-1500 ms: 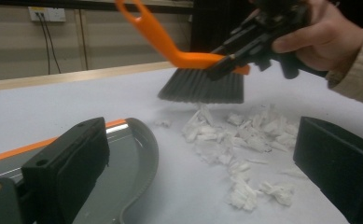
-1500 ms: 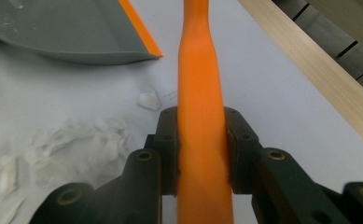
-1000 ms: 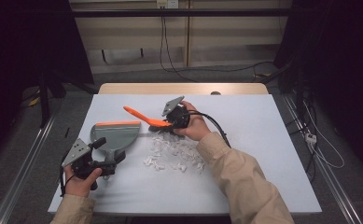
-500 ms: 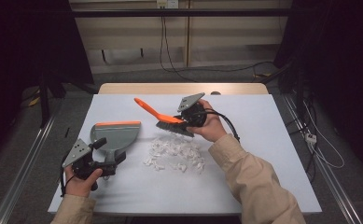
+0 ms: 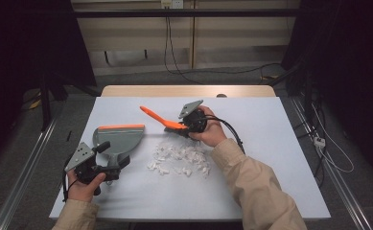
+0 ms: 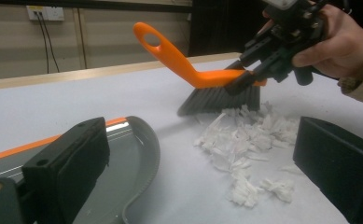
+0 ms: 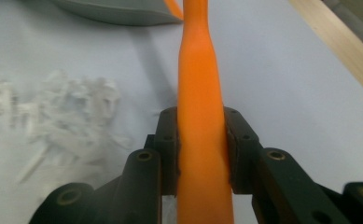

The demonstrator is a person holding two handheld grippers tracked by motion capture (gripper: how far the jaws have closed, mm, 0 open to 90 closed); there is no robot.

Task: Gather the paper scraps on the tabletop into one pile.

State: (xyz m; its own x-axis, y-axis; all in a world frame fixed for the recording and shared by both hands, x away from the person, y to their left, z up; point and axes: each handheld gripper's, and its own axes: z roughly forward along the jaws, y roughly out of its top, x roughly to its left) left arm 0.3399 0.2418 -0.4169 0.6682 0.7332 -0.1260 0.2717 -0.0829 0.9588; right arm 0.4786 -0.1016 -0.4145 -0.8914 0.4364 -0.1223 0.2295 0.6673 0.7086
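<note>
High view: the right gripper [image 5: 186, 125] pinches the brush [image 5: 162, 120] by its orange handle, at the far side of the paper scraps [image 5: 179, 159] in the middle of the table [image 5: 280, 158]. In the left gripper view the bristles touch the far edge of the scraps. The left gripper [image 5: 111, 165] is at the near end of the dustpan [image 5: 118, 140], left of the scraps; its jaws stand spread in its own view, one over the pan, and I cannot tell if they grip the handle.
</note>
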